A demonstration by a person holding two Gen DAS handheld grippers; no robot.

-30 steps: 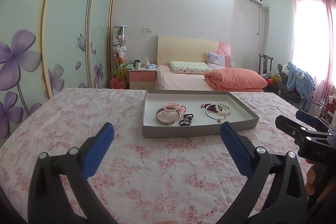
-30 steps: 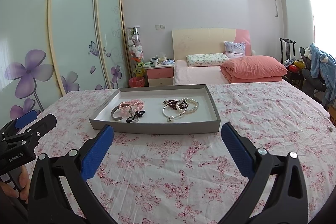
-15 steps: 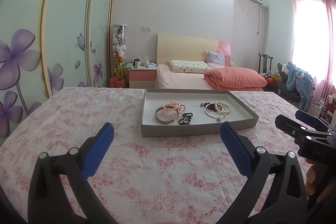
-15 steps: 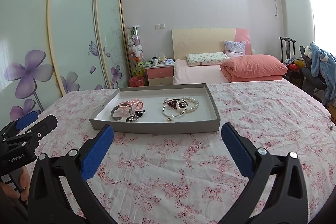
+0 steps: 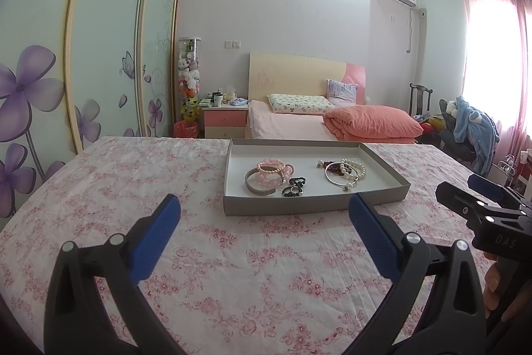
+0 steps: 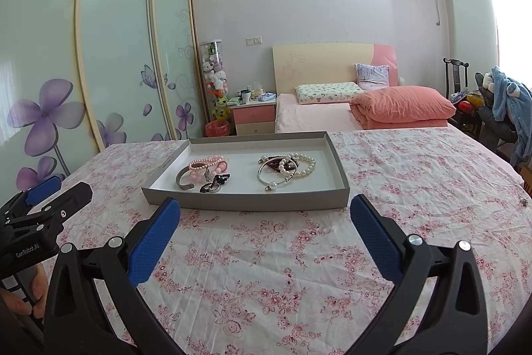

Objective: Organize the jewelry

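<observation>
Ahead of both tools (image 5: 264, 208) (image 6: 265, 210) — jewelry tray (image 6: 246, 205) | tools wide open — empty

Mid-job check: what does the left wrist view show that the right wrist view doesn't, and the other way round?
Only the left wrist view shows the right claw from the side, at its right edge, and the pink curtain at the window. Only the right wrist view shows the left claw from the side, at its left edge, and a small dark object lying on the cloth at far right. Both show the shallow grey cardboard tray holding bracelets and rings, on the pink floral tablecloth, each with its own claw open and empty.
</observation>
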